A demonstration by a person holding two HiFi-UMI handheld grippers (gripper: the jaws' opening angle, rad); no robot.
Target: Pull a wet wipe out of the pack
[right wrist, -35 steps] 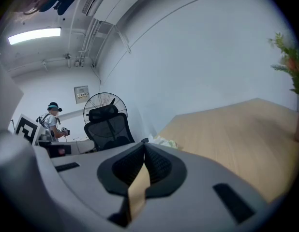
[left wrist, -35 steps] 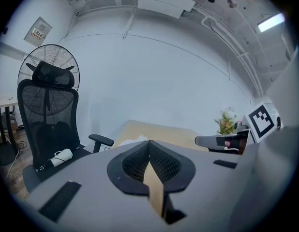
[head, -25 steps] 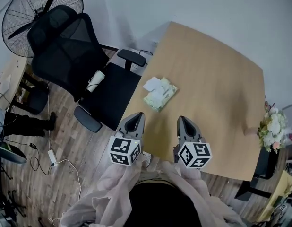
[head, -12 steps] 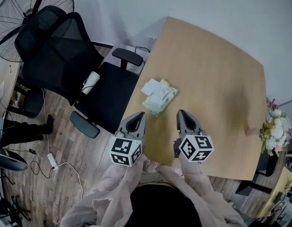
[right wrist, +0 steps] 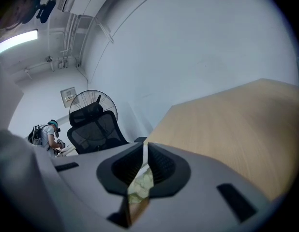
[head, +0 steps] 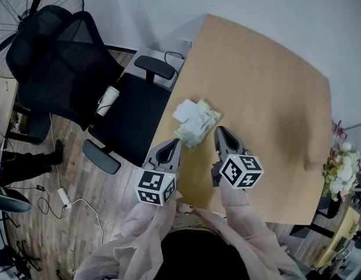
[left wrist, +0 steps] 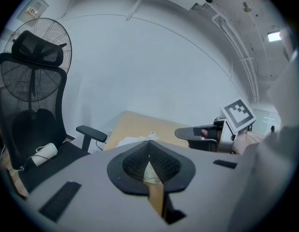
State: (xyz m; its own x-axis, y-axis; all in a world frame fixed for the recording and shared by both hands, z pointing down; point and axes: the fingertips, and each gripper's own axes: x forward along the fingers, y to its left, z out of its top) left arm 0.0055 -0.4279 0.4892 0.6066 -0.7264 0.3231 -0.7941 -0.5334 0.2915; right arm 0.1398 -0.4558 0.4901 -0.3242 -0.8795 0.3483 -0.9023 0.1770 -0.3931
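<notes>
A pale green wet wipe pack (head: 198, 123) lies near the left edge of the wooden table (head: 268, 92), with a white sheet (head: 185, 110) at its far end. My left gripper (head: 173, 142) hovers shut just short of the pack's near corner, holding nothing. To the pack's right is my right gripper (head: 218, 131), also shut and empty, with its tip close beside the pack. In the left gripper view the jaws (left wrist: 149, 141) meet at the tip and the pack (left wrist: 149, 173) shows behind them. The right gripper view shows its jaws (right wrist: 145, 145) together, with the pack (right wrist: 140, 187) below.
A black office chair (head: 75, 69) stands left of the table with a white roll (head: 106, 101) on its seat. A fan (head: 8, 10) is at the far left. Flowers (head: 338, 171) sit at the table's right edge. Cables (head: 63, 197) lie on the wood floor.
My right gripper has moved forward and up to the pack's side. The left gripper has barely moved. Both stayed shut.
</notes>
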